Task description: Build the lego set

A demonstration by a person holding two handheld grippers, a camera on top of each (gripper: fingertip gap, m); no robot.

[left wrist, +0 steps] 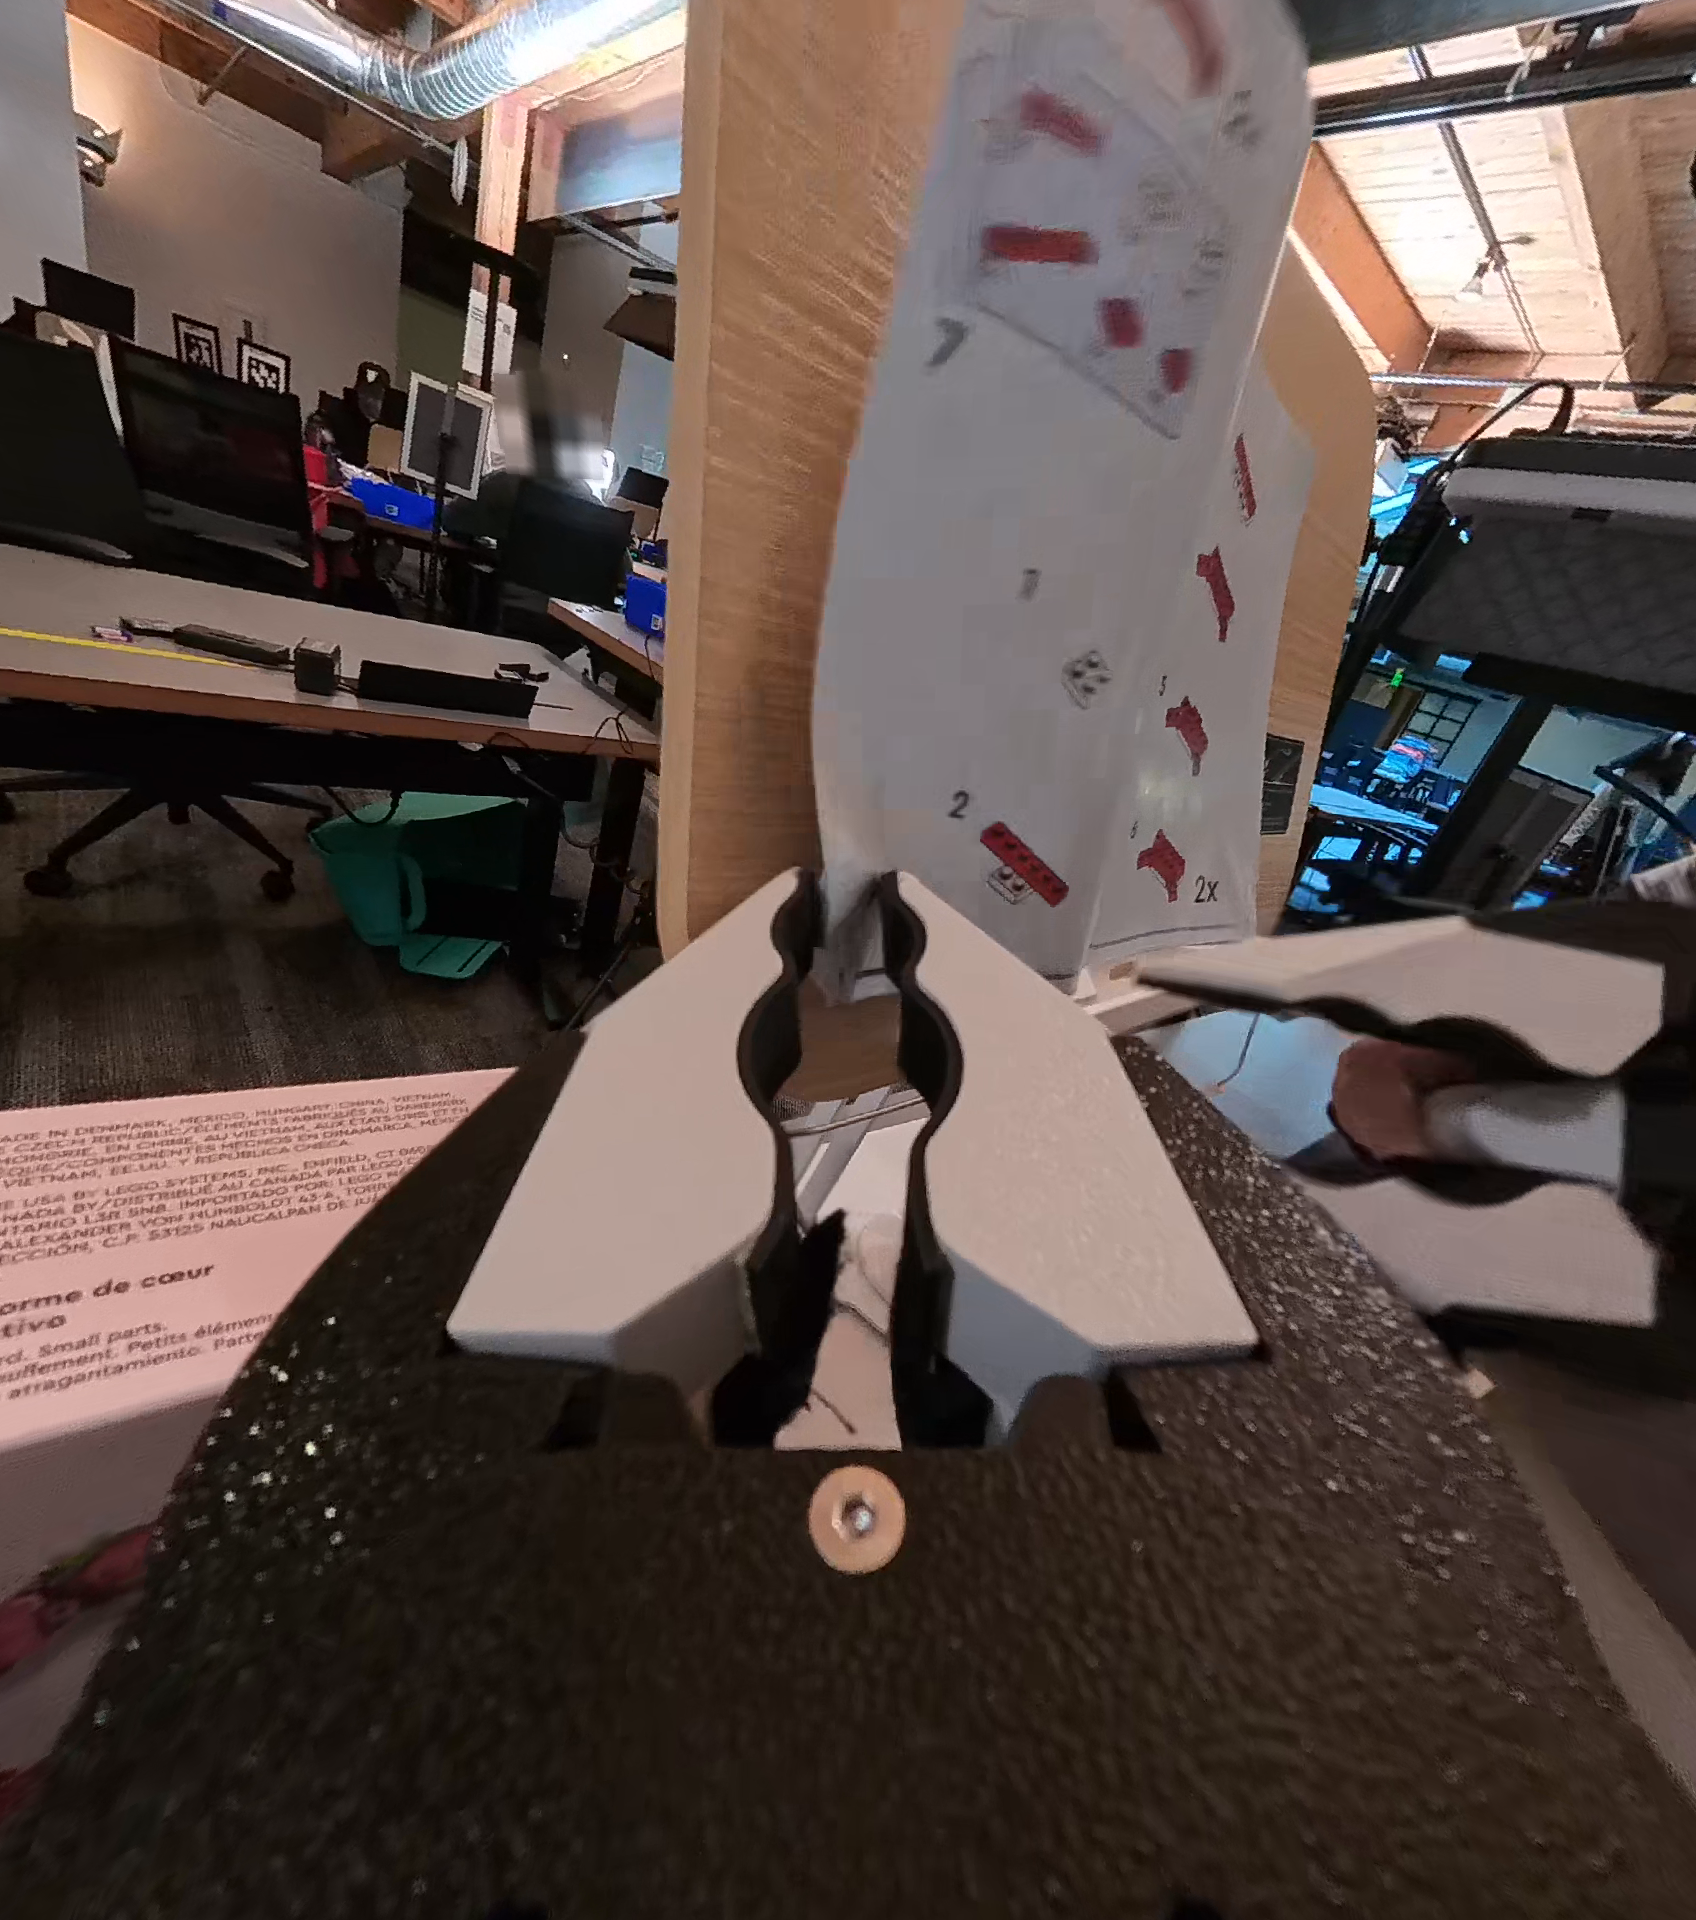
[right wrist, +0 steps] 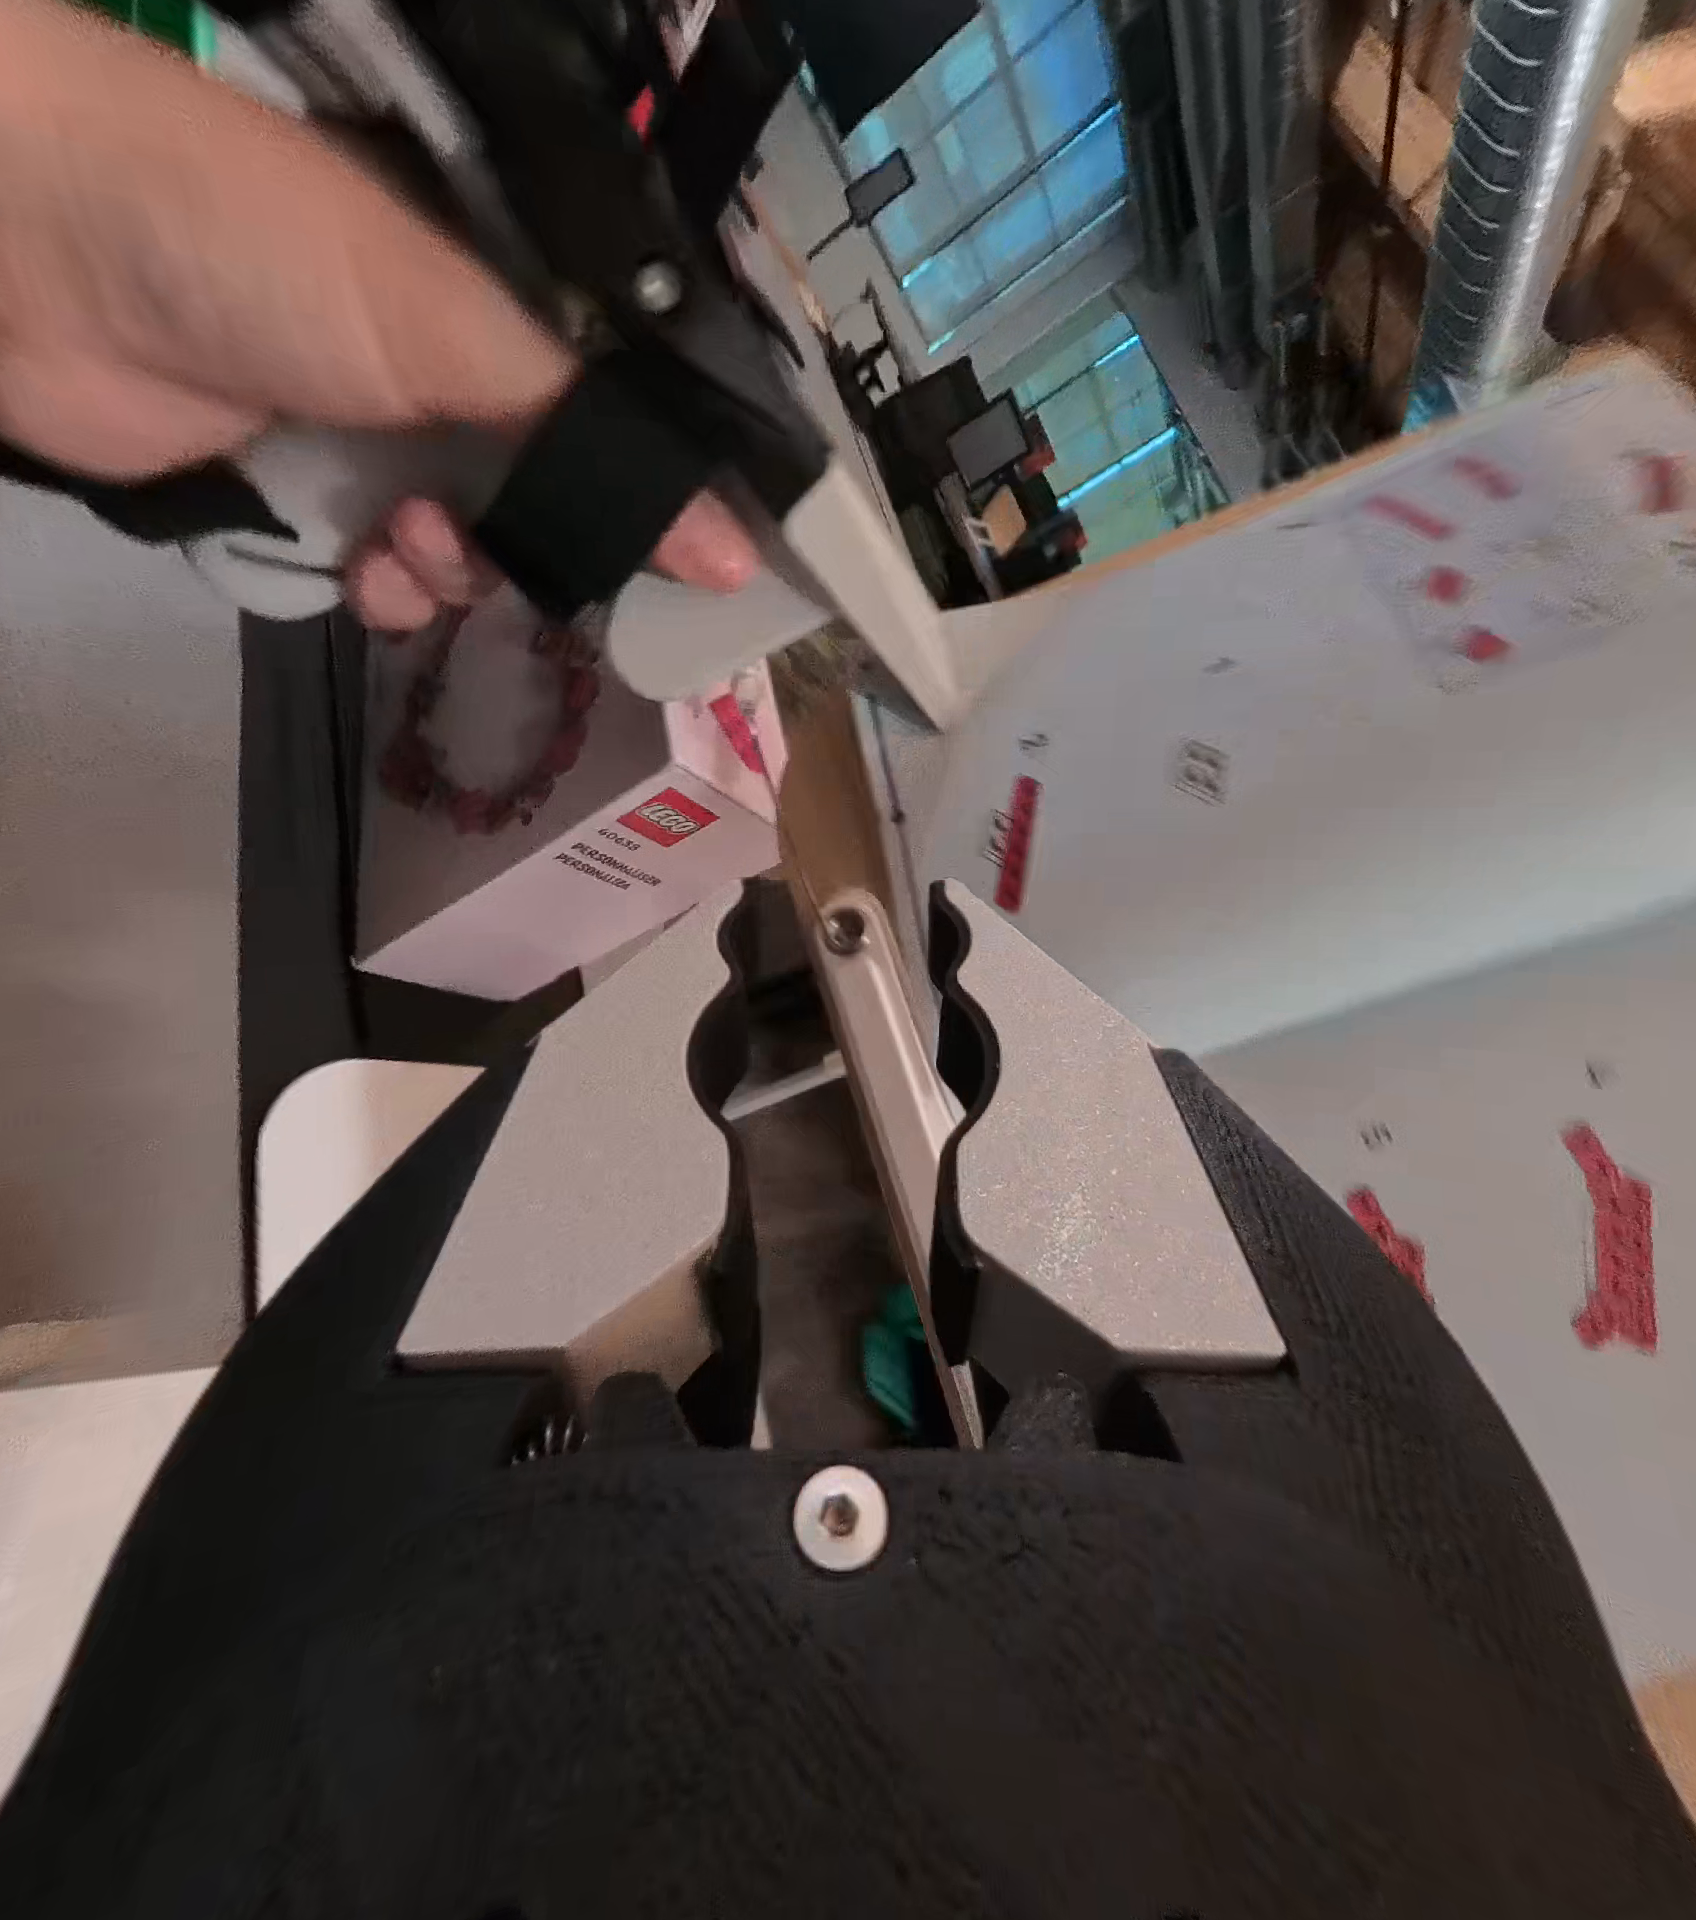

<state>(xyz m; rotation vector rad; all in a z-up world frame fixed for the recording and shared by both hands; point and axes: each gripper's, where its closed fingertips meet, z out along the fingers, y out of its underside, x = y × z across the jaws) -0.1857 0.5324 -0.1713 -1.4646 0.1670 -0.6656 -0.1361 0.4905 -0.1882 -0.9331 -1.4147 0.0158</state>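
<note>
My left gripper [left wrist: 846, 896] is shut on the bottom corner of the white instruction sheet [left wrist: 1062, 520] and holds it upright in the air; the sheet shows red brick drawings. The sheet also shows in the right wrist view [right wrist: 1343, 790], spread to the right. My right gripper [right wrist: 839, 909] is open and empty, just below and beside the sheet's held corner. It shows in the left wrist view [left wrist: 1228, 1070] at the right, with its jaws apart. The white and pink Lego box [left wrist: 96, 1247] lies under the left gripper and also shows in the right wrist view [right wrist: 605, 883].
A tall wooden panel [left wrist: 771, 416] stands right behind the sheet. A desk [left wrist: 200, 665] with small devices, an office chair [left wrist: 148, 821] and a green bin [left wrist: 387, 873] are at the left. A person's hand [right wrist: 148, 239] holds the left gripper. The white tabletop [right wrist: 44, 1558] is below. The grippers' ends are close to 7 cm from one another.
</note>
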